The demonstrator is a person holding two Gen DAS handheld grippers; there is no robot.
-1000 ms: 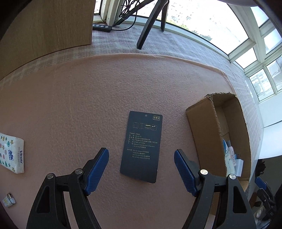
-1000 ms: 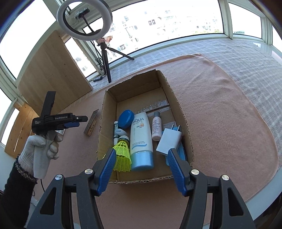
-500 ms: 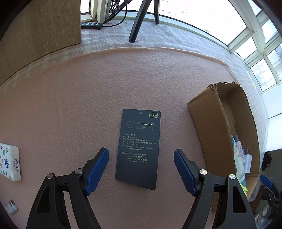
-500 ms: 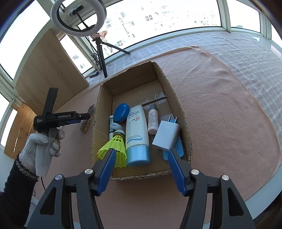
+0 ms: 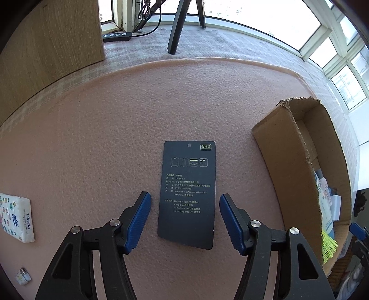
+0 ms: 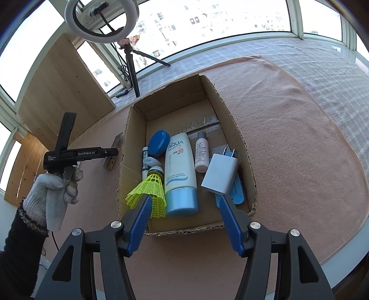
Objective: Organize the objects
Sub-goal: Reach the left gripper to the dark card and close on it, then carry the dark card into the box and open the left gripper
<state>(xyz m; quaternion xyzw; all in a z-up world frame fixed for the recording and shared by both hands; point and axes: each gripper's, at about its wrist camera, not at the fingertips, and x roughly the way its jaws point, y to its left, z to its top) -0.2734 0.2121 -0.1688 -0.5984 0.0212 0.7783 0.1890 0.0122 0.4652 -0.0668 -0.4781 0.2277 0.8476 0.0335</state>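
Observation:
A dark printed card (image 5: 188, 193) lies flat on the pink mat (image 5: 115, 110). My left gripper (image 5: 185, 198) points down over the card's near half. Its jaws are closing, with the card between them and a gap on each side. The open cardboard box (image 6: 239, 138) holds a sunscreen tube (image 6: 181, 170), a yellow shuttlecock (image 6: 150, 191), a white charger (image 6: 220, 176), a blue lid (image 6: 158, 143) and a small pink bottle (image 6: 201, 153). My right gripper (image 6: 185, 199) hangs open above the box's near wall, holding nothing. A gloved hand (image 6: 53, 196) carries the left gripper.
A tissue pack (image 5: 16, 219) and a small white item (image 5: 23, 275) lie at the mat's left. The box (image 5: 283, 166) stands right of the card. Behind are a wooden board (image 5: 46, 39), a tripod leg (image 5: 175, 34), a power strip (image 5: 117, 37) and a ring light (image 6: 101, 20).
The left fingers have drawn closer together around the card, and the view has rolled so the card sits straighter. The right gripper stays above the box.

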